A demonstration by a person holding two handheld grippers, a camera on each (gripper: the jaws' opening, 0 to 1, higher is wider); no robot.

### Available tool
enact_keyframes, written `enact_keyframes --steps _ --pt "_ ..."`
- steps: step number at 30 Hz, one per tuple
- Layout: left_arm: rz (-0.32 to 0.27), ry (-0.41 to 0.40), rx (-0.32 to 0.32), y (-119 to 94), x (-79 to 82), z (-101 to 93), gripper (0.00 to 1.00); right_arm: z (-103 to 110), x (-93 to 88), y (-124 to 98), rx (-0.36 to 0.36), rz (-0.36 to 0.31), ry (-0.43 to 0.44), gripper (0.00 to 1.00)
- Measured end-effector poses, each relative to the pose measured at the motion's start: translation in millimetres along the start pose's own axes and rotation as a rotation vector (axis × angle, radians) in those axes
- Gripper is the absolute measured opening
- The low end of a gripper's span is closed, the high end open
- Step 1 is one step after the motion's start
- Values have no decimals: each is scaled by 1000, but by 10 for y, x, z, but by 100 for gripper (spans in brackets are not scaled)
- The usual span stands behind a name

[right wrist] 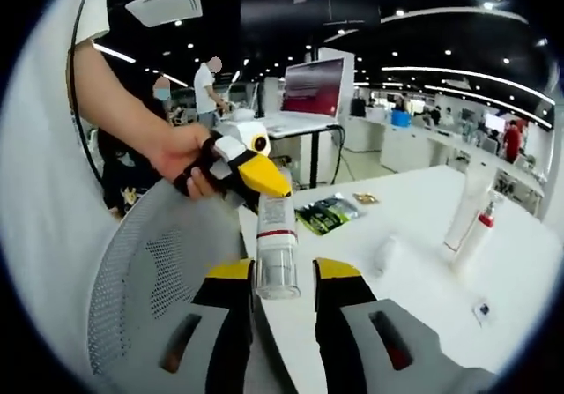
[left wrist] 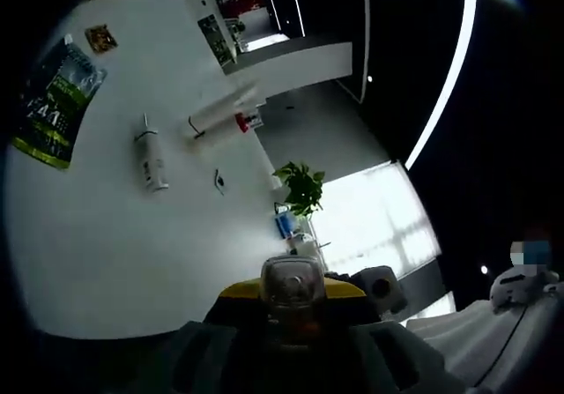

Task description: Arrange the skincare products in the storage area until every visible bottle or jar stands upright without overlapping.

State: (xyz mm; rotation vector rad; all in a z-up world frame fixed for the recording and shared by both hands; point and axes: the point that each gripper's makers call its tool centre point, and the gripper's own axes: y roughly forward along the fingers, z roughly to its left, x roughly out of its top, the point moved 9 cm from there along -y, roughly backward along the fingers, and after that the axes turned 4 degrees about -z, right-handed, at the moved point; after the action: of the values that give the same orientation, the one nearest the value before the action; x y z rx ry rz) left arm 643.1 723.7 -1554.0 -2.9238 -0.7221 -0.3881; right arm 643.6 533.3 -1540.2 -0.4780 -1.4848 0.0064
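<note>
In the right gripper view, a hand [right wrist: 181, 158] at 10 o'clock grips the left gripper [right wrist: 264, 181], its arm coming down from the upper left. That gripper's yellow tips point toward 4 o'clock and are clenched on the top end of a clear bottle [right wrist: 276, 249]. The bottle's long axis runs 12 to 6, its wide end down between the right gripper's [right wrist: 284, 275] parted yellow tips; whether those touch it, I cannot tell. Under it lies a grey mesh chair back [right wrist: 141, 279]. On the white table [right wrist: 423, 235], a green packet [right wrist: 324, 212] sits at 1 o'clock and a white tube [right wrist: 467, 202] with a red-capped bottle [right wrist: 478, 228] stand at 3 o'clock.

In the left gripper view, the bottle stands end-on at 6 o'clock between the jaws.
</note>
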Motion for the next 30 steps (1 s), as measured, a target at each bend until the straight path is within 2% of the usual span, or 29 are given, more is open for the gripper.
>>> enact_keyframes --steps 3,5,7,9,10,12,14,15,16,17,20,21,23,26,29,30 --pt "-19 -8 -7 -25 34 11 22 -22 9 10 19 -27 94 33" --pt "-47 -19 -15 -41 60 5 22 -50 25 34 36 -55 193 40" --pt "-66 -34 -19 -68 94 23 22 -71 47 45 43 -80 246 41" --pt "-96 -44 -30 -106 141 37 22 -106 51 65 48 -105 361 43" --pt "-116 -52 -40 -125 169 41 22 -115 42 79 59 -107 462 45" --pt "-155 -69 -45 -162 215 62 22 -119 36 115 120 -165 603 52" --pt "-190 -96 -46 -200 254 94 22 -120 6 137 144 -167 710 59" --pt "-195 -102 -51 -207 261 96 22 -119 -9 143 158 -155 746 59" --pt "-220 -116 -84 -225 291 83 22 -120 2 165 169 -186 793 58" --pt "-228 -118 -90 -236 298 82 22 -118 1 179 174 -204 845 56" --pt "-247 -129 -98 -257 316 89 22 -96 -2 213 196 -238 935 54" --pt "-245 -130 -99 -247 315 86 22 -100 -22 226 198 -246 937 53" --pt "-224 -132 -99 -216 300 87 22 -107 -38 239 194 -247 963 53" --pt "-180 -133 -96 -169 262 95 22 -92 -2 254 227 -318 1066 47" --pt "-143 -128 -76 -134 220 110 22 -107 -18 255 225 -332 1101 40" --pt "-148 -133 -82 -136 225 111 22 -119 -32 255 213 -332 1111 39"
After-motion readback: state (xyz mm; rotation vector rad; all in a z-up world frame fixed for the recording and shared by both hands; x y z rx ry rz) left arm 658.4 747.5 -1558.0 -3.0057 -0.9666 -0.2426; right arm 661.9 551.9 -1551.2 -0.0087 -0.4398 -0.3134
